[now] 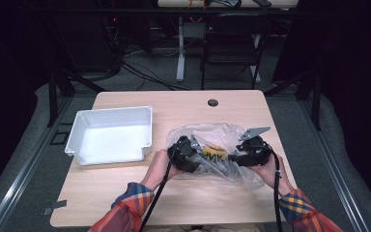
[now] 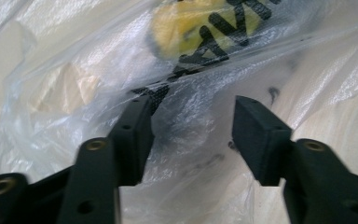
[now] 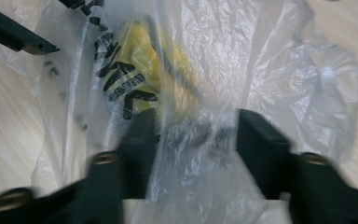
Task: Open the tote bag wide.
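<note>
two forearms in plaid sleeves reach in from the near edge of the worktop (image 1: 125,193), hands angled inward toward each other. the left gripper (image 2: 191,130) and right gripper (image 3: 196,140) face one another across a crumpled clear plastic bag (image 1: 217,150) with black lettering and something yellow inside. both grippers are partly spread, bag film between the jaws, not visibly pinched. a white bin (image 1: 111,135) sits left of the bag
</note>
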The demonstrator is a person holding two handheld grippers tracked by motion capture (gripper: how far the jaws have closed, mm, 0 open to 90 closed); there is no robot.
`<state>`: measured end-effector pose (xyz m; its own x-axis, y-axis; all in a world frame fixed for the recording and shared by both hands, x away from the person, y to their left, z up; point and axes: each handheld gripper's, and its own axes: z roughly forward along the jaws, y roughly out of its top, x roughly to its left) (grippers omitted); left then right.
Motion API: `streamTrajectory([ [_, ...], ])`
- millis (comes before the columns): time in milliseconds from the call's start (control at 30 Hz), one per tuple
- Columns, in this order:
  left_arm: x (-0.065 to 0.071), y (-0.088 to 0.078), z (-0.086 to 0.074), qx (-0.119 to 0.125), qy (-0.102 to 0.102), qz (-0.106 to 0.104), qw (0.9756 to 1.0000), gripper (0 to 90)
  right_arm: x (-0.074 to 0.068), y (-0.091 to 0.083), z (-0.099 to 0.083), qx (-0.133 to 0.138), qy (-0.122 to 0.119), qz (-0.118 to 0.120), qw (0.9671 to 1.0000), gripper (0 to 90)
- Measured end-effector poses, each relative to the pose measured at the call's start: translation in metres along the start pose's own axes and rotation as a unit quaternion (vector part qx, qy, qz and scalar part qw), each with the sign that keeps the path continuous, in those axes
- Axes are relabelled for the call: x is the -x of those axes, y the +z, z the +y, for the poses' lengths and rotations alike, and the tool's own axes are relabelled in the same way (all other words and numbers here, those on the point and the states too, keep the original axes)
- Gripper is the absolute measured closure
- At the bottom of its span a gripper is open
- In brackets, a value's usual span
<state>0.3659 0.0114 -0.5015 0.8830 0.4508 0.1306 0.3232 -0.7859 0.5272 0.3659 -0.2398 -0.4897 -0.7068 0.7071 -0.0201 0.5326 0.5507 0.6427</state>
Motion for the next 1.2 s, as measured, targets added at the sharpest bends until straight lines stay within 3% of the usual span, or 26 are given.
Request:
streamTrajectory([
  [167,0.007,0.007,-0.004,-0.008,0.028,0.015,0.9995,77.9,0.008,0.010,-0.003,-0.004,0.018,0.010,0.9998,87.7],
  [267,0.010,0.011,-0.006,-0.003,0.036,0.022,0.9991,90.0,0.010,0.009,-0.003,0.002,0.021,0.005,0.9998,89.9],
  [433,0.011,0.002,-0.006,0.032,0.033,0.020,0.9987,89.8,0.012,0.009,-0.004,0.006,0.027,0.008,0.9996,90.0],
  [500,0.010,-0.003,-0.005,0.043,0.023,0.016,0.9987,77.1,0.012,0.008,-0.004,0.007,0.029,0.008,0.9995,90.0],
  [633,0.007,-0.002,-0.004,0.047,0.010,0.033,0.9983,45.8,0.014,0.007,-0.005,0.009,0.031,0.011,0.9994,90.0],
  [733,0.002,0.005,-0.002,0.042,-0.002,0.031,0.9986,32.0,0.015,0.007,-0.005,0.008,0.034,0.013,0.9993,89.9],
  [833,0.001,0.012,0.001,0.032,0.009,0.033,0.9989,30.1,0.016,0.009,-0.006,0.007,0.041,0.019,0.9989,89.9],
  [967,0.005,0.020,0.004,0.016,0.033,0.035,0.9987,43.4,0.019,0.012,-0.007,0.007,0.048,0.024,0.9985,89.9],
  [1000,0.006,0.022,0.004,0.017,0.035,0.027,0.9988,48.3,0.020,0.012,-0.007,0.003,0.048,0.023,0.9986,89.9],
  [1100,0.009,0.021,0.004,0.020,0.049,0.036,0.9979,60.0,0.021,0.014,-0.008,0.004,0.052,0.022,0.9984,89.9],
  [1200,0.011,0.020,0.004,0.029,0.050,0.037,0.9977,73.6,0.021,0.013,-0.008,0.005,0.053,0.022,0.9983,89.9],
])
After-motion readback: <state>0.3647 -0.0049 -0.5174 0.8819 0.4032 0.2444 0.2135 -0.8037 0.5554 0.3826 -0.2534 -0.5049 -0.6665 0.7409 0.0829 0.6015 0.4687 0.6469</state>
